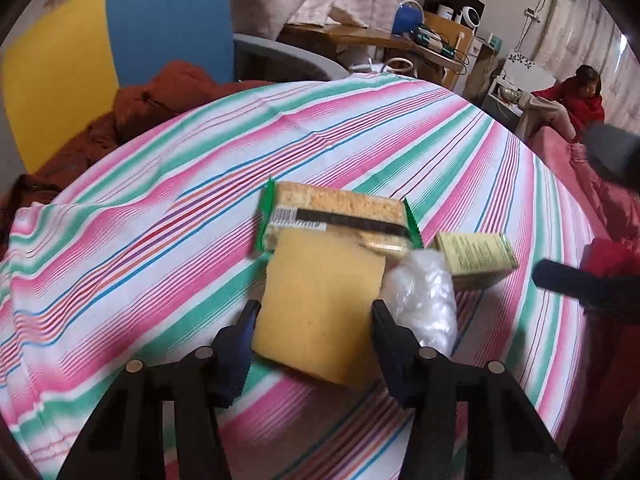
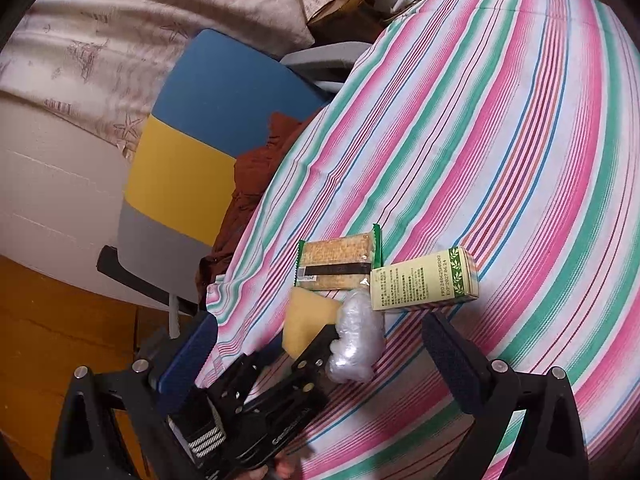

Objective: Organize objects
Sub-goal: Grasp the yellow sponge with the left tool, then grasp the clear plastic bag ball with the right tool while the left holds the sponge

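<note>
A: Which step was in hand at this entry?

B: I had the left tool (image 1: pixel 314 316) around the flat yellow rectangular sponge (image 1: pixel 320 304), one finger at each long edge. Whether they pinched it or only bracketed it, I could not tell. The sponge sat tilted, its far edge against the green-edged clear wrapper of crackers (image 1: pixel 340 216) on the desk under its pink, green and white striped cloth (image 1: pixel 160 220). I judged it a pick or placement of the sponge within the cluster.

A: And the right tool?

B: The right tool (image 2: pixel 320 340) stood spread wide and empty, hovering near the crumpled clear plastic bag (image 2: pixel 356 340) and the pale green printed carton (image 2: pixel 424 280).

A: Next move?

B: In my judgement, confirm the grip on the sponge, lift clear without dragging the crumpled bag just beside it, then set it aligned with the others.
</note>
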Available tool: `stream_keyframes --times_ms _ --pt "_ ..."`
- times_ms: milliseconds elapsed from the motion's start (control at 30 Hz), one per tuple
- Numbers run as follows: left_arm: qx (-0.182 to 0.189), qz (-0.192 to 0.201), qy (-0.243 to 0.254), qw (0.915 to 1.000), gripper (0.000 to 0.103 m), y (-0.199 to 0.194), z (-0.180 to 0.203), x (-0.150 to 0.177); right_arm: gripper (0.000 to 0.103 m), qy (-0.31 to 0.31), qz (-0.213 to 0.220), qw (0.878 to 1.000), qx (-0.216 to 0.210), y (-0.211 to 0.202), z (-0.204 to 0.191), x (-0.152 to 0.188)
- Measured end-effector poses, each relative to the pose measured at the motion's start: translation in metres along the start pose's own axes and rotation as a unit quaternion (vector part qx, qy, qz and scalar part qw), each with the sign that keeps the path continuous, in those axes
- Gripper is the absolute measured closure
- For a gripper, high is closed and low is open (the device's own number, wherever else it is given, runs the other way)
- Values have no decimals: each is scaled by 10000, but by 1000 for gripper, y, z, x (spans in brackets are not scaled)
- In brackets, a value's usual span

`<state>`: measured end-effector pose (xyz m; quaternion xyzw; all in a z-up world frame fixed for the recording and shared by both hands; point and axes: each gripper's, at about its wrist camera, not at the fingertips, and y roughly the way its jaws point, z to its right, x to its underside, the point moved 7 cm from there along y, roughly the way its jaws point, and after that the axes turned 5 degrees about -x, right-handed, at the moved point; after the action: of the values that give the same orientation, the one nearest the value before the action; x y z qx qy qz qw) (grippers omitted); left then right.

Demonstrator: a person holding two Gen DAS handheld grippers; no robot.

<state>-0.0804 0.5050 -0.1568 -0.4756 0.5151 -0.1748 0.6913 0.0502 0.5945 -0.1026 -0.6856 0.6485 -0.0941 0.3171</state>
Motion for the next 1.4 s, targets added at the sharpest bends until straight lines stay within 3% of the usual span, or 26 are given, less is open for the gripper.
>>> stream_keyframes --times_ms 167,333,467,633,900,967,1033,1067,1233,1333,1400 --pt "105 -34 -532 9985 52 -16 -13 21 0 -284 -220 9993 33 10 -9 7" --pt "-101 -119 -928 9956 52 -39 -29 51 0 -333 -855 9957 -87 32 -13 25" --pt "-108 -168 -1155 9931 52 -63 -37 78 0 -489 -999 9936 205 42 -10 31" --pt "-126 -306 -1368 9900 52 -80 -44 104 24 -774 -1085 9887 683 54 -3 34" --pt "-382 -267 -1058 9933 47 -65 -39 96 31 -1104 -1071 9805 1225 73 3 32" --pt "-425 -246 -1008 9937 47 -61 -38 95 38 -1146 -1092 9786 1316 77 6 31" --pt "-382 -258 -1056 9933 46 -58 -40 97 55 -1248 -1148 9754 1411 80 8 31" --pt "-338 -232 -1091 9932 46 -58 -41 99 58 -1273 -1216 9736 1450 83 9 32" --pt "-251 -47 -1099 9936 48 -58 -43 100 64 -1513 -1338 9667 1571 86 8 35" --pt "-281 93 -1054 9940 48 -58 -42 101 66 -1991 -1484 9551 1617 88 -4 46" --pt "-340 165 -984 9944 48 -58 -41 102 66 -2580 -1642 9393 1555 95 -19 61"
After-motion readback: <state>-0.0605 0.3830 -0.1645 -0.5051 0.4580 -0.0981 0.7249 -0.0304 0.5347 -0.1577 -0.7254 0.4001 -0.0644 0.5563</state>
